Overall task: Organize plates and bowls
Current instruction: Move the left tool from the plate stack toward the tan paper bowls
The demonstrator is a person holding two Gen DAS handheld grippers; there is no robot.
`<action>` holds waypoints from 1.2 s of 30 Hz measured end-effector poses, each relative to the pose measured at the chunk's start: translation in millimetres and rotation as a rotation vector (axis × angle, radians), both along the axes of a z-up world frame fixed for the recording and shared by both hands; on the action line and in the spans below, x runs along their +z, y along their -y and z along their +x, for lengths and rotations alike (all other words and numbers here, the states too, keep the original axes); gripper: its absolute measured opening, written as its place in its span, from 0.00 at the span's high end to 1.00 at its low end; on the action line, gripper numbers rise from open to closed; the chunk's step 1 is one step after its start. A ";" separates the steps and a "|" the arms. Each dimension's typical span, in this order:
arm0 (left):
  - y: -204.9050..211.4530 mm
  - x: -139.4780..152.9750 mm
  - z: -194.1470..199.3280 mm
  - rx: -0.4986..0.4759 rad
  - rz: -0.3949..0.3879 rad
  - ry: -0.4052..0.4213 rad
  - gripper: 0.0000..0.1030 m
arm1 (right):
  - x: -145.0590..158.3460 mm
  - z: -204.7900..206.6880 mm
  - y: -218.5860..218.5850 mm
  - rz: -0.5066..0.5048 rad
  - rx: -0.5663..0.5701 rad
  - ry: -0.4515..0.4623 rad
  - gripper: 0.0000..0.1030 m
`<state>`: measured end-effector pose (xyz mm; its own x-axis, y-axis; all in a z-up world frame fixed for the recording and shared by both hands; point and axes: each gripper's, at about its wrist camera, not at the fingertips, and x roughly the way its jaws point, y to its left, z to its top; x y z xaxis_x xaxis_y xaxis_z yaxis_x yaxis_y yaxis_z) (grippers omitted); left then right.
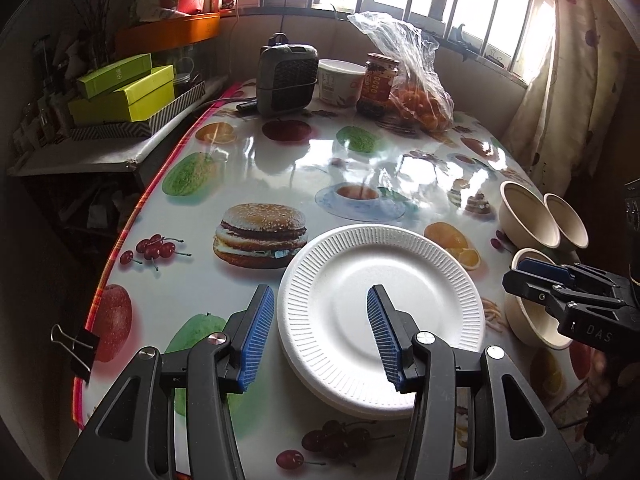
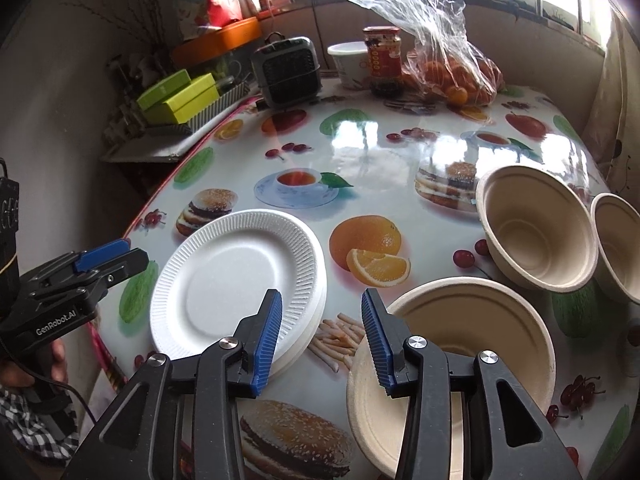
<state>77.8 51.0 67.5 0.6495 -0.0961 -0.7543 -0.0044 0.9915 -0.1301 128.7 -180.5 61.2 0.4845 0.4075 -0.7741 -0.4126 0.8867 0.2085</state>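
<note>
White foam plates [image 1: 380, 304] sit in a short stack near the front edge of the tabletop [image 1: 280, 160], on its glossy fruit-and-burger cloth, just right of the printed burger as your left camera sees it. Your left gripper [image 1: 320, 336] hangs over the near-left rim of that stack with its blue pads spread; one pad is outside the rim, the other above the plate's flat centre, and neither presses on it. Nothing is pinched there.

Your right gripper [image 2: 322, 336] is spread too, empty, its pads above the bare cloth between the plate stack [image 2: 236, 280] and the big beige bowl [image 2: 472, 344]. The right pad overlaps the bowl's near-left rim in the right camera, though whether it touches you cannot tell from this angle (the left camera shows only the gripper's side [image 1: 560, 292] over that bowl).

Two smaller beige bowls [image 2: 536, 232] stand side by side beyond the big one, toward the tabletop's right edge, tilted so their mouths face you, touching or nearly so.

At the far end, well apart from the plates, stand a grey fan heater [image 1: 286, 76], a white tub [image 1: 340, 80], a red-labelled jar [image 1: 378, 84] and a clear bag of oranges [image 1: 420, 100]. A black binder clip [image 1: 78, 350] grips the cloth at the left edge.
</note>
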 end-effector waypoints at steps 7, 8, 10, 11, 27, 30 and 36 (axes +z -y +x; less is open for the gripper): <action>20.3 14.1 6.8 -0.042 -0.009 0.041 0.52 | 10.5 -4.1 13.4 -0.006 -0.040 0.063 0.58; 23.7 15.5 8.4 -0.049 -0.008 0.046 0.52 | 12.1 -4.4 14.9 -0.006 -0.045 0.071 0.58; 31.3 17.6 12.7 -0.064 -0.009 0.050 0.52 | 15.7 -3.8 19.2 -0.008 -0.056 0.085 0.58; 35.5 18.5 15.1 -0.072 -0.012 0.049 0.52 | 17.5 -3.4 22.0 -0.007 -0.062 0.093 0.58; 103.9 29.3 53.9 -0.218 -0.042 0.049 0.52 | 32.0 5.8 78.7 -0.030 -0.183 0.158 0.55; 116.9 28.0 61.9 -0.248 -0.055 0.034 0.52 | 33.1 7.0 92.8 -0.037 -0.214 0.164 0.55; 144.5 28.8 81.4 -0.311 -0.085 0.003 0.52 | 32.5 10.4 123.3 -0.026 -0.295 0.172 0.55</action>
